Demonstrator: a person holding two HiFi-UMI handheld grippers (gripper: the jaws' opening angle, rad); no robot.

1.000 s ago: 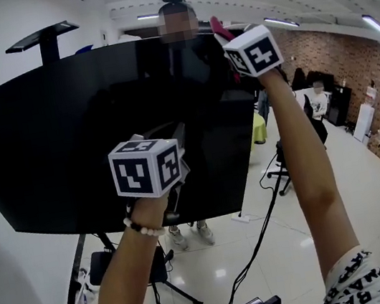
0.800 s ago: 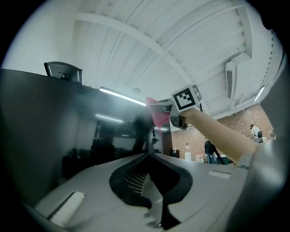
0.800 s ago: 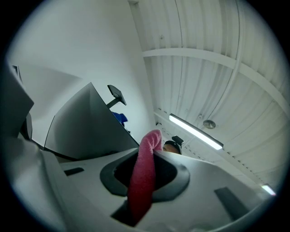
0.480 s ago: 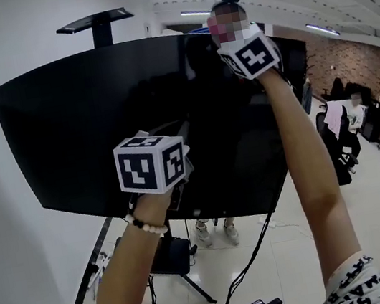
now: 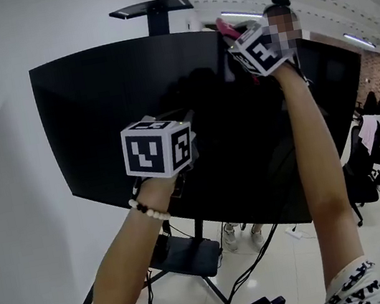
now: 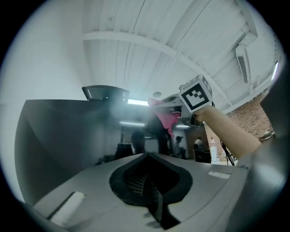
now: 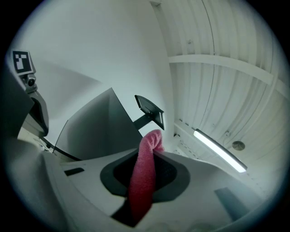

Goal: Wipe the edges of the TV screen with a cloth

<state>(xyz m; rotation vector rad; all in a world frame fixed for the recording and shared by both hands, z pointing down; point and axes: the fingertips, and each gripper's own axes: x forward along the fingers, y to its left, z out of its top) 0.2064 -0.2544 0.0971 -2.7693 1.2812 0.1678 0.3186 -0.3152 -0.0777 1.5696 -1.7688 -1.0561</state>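
The big black TV screen [image 5: 131,107] stands on a wheeled stand in front of a white wall. My right gripper [image 5: 228,31] is raised to the TV's top edge, right of its middle, shut on a pink cloth [image 5: 226,28] that lies against that edge. In the right gripper view the cloth [image 7: 144,176] hangs out from between the jaws. My left gripper [image 5: 182,140] is held lower, in front of the screen's middle; its jaws [image 6: 149,156] are shut and hold nothing. The left gripper view shows the screen [image 6: 68,131] and the cloth [image 6: 165,118].
A small black shelf [image 5: 150,7] sits on the pole above the TV. Stand legs and cables [image 5: 247,268] run over the shiny floor below. A second dark screen [image 5: 339,70] and office chairs [image 5: 367,167] are at the right.
The view has swung left, so the TV now sits further right in the picture. My right gripper with the cloth has slid left along the top edge, away from the right corner. The left gripper has barely moved.
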